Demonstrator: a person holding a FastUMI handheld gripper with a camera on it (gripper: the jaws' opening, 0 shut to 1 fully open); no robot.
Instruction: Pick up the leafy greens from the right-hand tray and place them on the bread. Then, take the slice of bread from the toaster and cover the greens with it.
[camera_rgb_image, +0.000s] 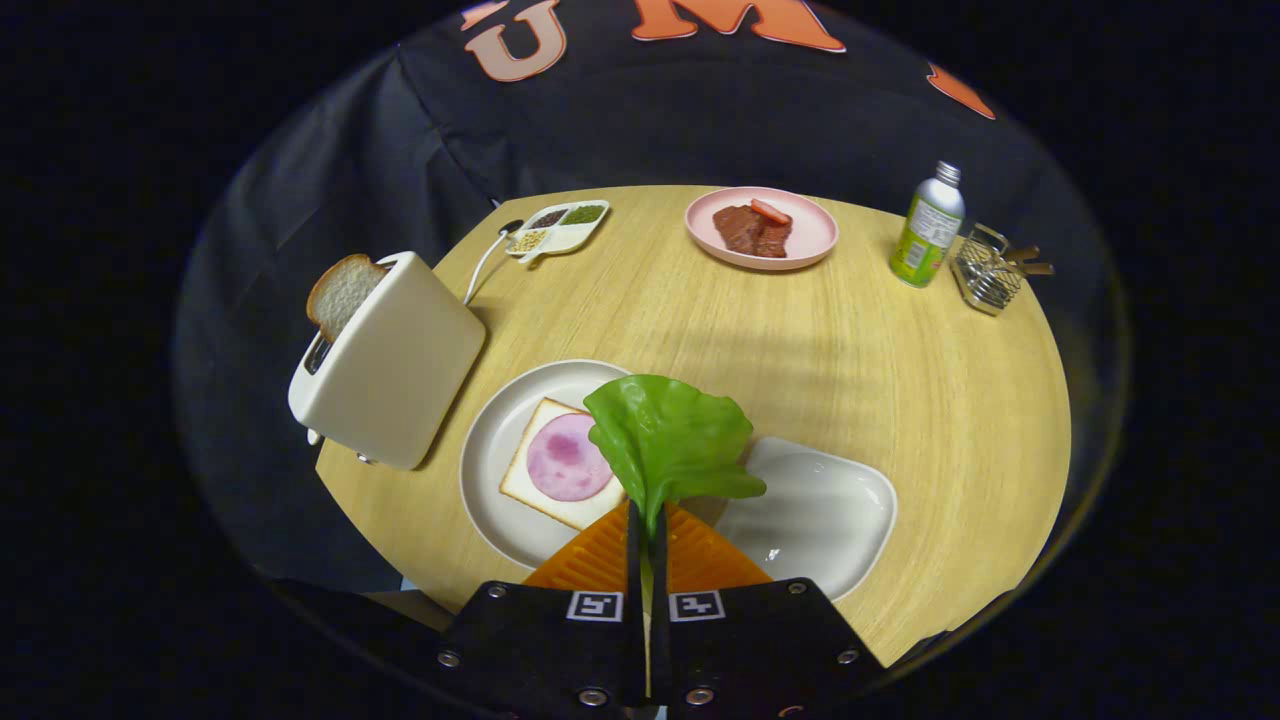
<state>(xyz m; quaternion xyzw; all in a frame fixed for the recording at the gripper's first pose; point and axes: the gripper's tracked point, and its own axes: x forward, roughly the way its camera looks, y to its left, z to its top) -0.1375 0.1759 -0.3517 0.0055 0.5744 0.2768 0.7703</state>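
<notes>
Gripper view looks down on a round wooden table. The gripper has its two orange fingers pressed together on the stem of the leafy greens, so the leaf is pinched tight and held up off the table. The leaf hangs over the gap between the round plate and the right-hand tray, which looks empty now. On the plate lies the bread with a pink slice of ham on top. The leaf looks light, thin and floppy, so it may bend or flap. Holding it low on the stem seems a good spot, since the wide part would fold. Off beside the plate stands the toaster with a slice of bread poking out. That slice looks stiffer and could be held by its top edge.
</notes>
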